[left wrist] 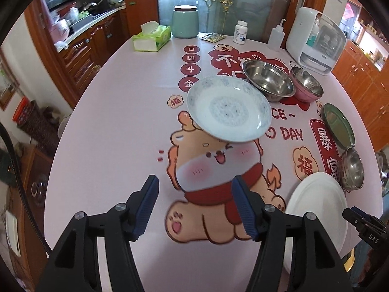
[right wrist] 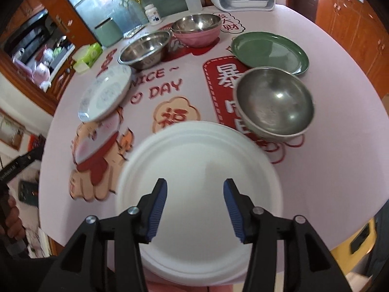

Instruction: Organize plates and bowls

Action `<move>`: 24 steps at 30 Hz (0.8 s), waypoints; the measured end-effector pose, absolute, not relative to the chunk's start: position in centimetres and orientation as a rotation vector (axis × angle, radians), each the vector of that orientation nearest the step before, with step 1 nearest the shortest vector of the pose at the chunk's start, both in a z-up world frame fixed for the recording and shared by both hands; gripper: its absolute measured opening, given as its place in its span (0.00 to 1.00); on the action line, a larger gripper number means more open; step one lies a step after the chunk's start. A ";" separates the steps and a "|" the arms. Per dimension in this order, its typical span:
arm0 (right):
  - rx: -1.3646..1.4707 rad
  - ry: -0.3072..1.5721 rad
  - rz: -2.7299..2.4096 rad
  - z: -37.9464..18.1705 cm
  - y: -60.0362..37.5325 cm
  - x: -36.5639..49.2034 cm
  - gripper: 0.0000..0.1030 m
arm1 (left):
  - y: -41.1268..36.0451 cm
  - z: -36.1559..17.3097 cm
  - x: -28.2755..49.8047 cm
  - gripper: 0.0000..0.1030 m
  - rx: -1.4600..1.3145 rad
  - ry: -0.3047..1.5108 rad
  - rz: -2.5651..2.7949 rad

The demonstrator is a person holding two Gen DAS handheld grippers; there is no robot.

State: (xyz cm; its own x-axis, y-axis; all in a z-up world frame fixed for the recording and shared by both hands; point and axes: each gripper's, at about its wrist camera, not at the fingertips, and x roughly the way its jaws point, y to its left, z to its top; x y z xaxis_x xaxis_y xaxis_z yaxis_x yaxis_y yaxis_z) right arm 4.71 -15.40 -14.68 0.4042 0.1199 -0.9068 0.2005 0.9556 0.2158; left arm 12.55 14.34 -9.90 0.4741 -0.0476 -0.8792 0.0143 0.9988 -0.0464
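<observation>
Right wrist view: the right gripper (right wrist: 195,209) is half open with nothing in it, right above the white plate (right wrist: 199,185). The left gripper (left wrist: 194,206) is empty too, over bare tablecloth (left wrist: 109,121), patterned plate (left wrist: 228,112) well ahead. So right's nearer.

White plate (right wrist: 201,189) — near rim hidden.

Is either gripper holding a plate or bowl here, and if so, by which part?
Nothing is held. The left gripper is open above bare tablecloth; the right gripper is open above the white plate, pads clear of it.
</observation>
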 end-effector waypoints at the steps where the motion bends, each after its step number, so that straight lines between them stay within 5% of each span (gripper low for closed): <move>1: 0.324 1.155 -0.061 -14.7 -14.9 4.9 0.47 | 14.6 -10.0 12.9 0.59 -0.032 1.078 -0.047; 24: 0.401 1.173 -0.014 -15.3 -6.9 12.6 0.48 | 20.0 -10.3 22.8 0.62 0.033 1.133 -0.100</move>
